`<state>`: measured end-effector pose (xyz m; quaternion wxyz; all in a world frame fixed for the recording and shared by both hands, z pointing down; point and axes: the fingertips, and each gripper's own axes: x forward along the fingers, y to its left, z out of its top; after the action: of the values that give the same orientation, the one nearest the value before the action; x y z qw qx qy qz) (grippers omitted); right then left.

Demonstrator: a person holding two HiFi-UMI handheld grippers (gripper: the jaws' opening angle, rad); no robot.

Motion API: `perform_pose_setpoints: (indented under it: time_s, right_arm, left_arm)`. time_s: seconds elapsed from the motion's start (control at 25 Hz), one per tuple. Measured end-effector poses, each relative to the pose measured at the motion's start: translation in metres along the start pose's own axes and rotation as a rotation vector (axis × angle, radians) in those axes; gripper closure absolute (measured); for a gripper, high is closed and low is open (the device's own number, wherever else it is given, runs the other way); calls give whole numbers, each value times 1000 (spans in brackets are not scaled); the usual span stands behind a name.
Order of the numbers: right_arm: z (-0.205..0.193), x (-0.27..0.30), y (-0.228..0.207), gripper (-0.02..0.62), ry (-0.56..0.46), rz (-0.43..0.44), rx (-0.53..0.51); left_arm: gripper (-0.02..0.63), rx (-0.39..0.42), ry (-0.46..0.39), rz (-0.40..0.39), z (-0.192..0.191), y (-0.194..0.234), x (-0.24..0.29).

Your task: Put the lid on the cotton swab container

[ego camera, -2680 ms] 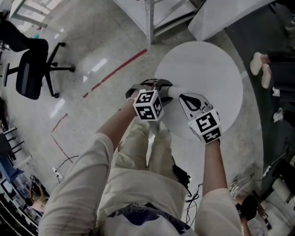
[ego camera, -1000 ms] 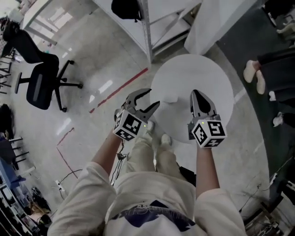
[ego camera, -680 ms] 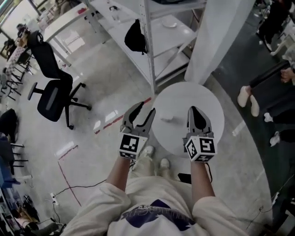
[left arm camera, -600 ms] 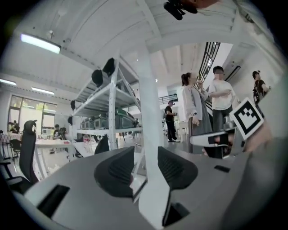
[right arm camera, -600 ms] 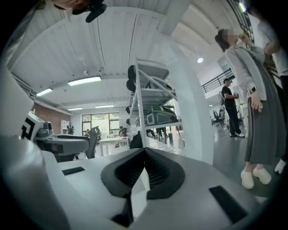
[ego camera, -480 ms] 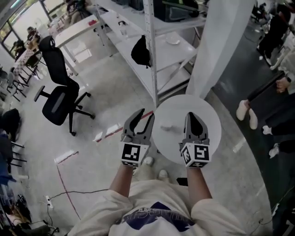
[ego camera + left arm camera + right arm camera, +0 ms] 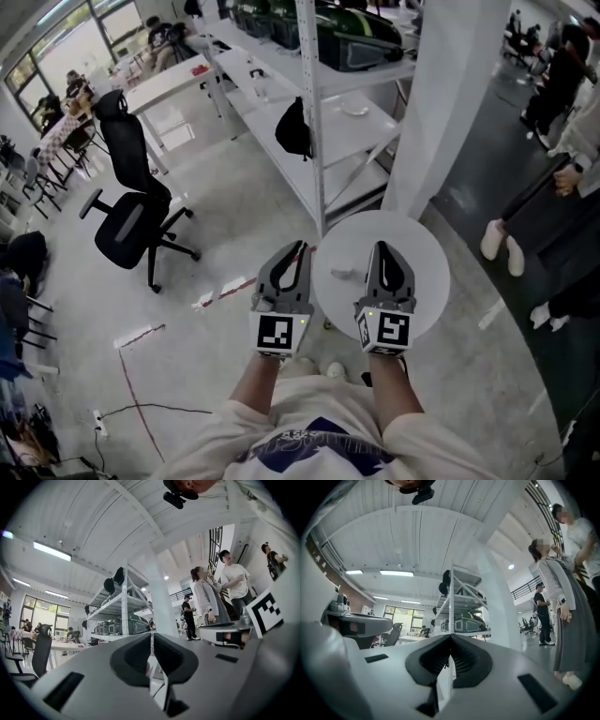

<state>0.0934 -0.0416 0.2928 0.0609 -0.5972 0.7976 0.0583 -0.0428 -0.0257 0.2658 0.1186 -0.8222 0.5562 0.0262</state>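
**Both grippers lifted clear, container left on the table**

Your left gripper (image 7: 297,249) was closing its jaws, nearly together, with nothing between them. Your right gripper (image 7: 382,247) was clenched tight and empty. The container (image 7: 342,273) lay on the round table (image 7: 427,253), below and between the two grippers, touching neither; its lid was too small to make out. The table's left edge ran under your left gripper. A shelf rack (image 7: 314,112) stood just beyond, with a chair (image 7: 131,220) well off to the left.
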Motion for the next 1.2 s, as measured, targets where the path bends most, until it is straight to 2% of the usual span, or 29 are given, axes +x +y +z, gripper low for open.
perform_pose_setpoints:
  time_s: [0.2,0.48,0.6,0.8,1.08,1.2]
  right_arm:
    - [9,8,11,586,4,-14,-51]
    - [16,24,32,586,32,20,-88]
    - [6,27,39,586,58,18,-121]
    - [-1,33,45,586,72,12,-110]
    - [2,42,46,588,72,11,-134]
    - [10,47,48,588,34,6,-135]
  left_arm:
    - [604,-30,-12,-16,7,12,14]
    - [606,-61,-3,-44,6,26,31]
    - [606,-50,12,-47,-3,33,32]
    - [607,-50,52,-31,-24,44,36]
    - [607,-29,6,-47,-11,42,43]
    - [607,-21,-12,-51,-7,43,44]
